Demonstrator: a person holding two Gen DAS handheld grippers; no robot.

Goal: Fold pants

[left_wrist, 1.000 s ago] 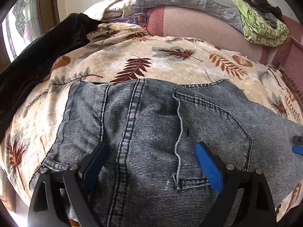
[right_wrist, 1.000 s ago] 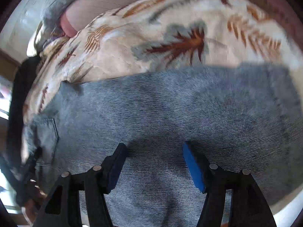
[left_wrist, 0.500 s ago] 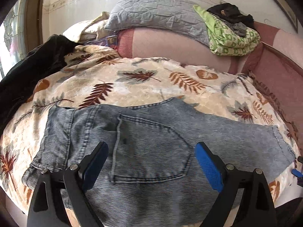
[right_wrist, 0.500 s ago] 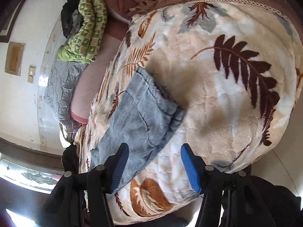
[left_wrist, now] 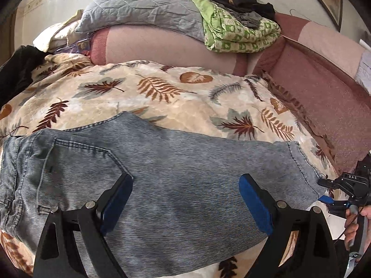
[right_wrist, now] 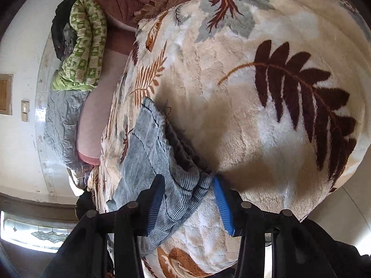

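Since a second ago, my left gripper [left_wrist: 185, 199] has pulled back from the waistband end, so the whole length of the pants [left_wrist: 162, 166] now shows beneath it, while my right gripper [right_wrist: 189, 199] has swung from the middle of the denim to the hem. I see the blue-grey jeans lying flat across the leaf-print blanket [left_wrist: 185, 97], waistband and back pocket to the left, leg hem [right_wrist: 185, 180] to the right near the blanket's edge. I hold the left gripper above the mid-leg, its blue pads [left_wrist: 255, 206] spread wide with nothing between them. The right gripper's jaws stand apart on either side of the hem corner; the left pad touches the denim, the right pad sits just beside it, and no cloth is pinched. From the left wrist camera I also see the right gripper [left_wrist: 343, 192] at the far right edge, at the hem.

Beyond the blanket, on the pink sofa back [left_wrist: 162, 48], lie a grey quilted cover [left_wrist: 143, 7] and a folded green patterned cloth [left_wrist: 238, 32] topped with dark clothing [left_wrist: 241, 0]. I see no containers in either view.
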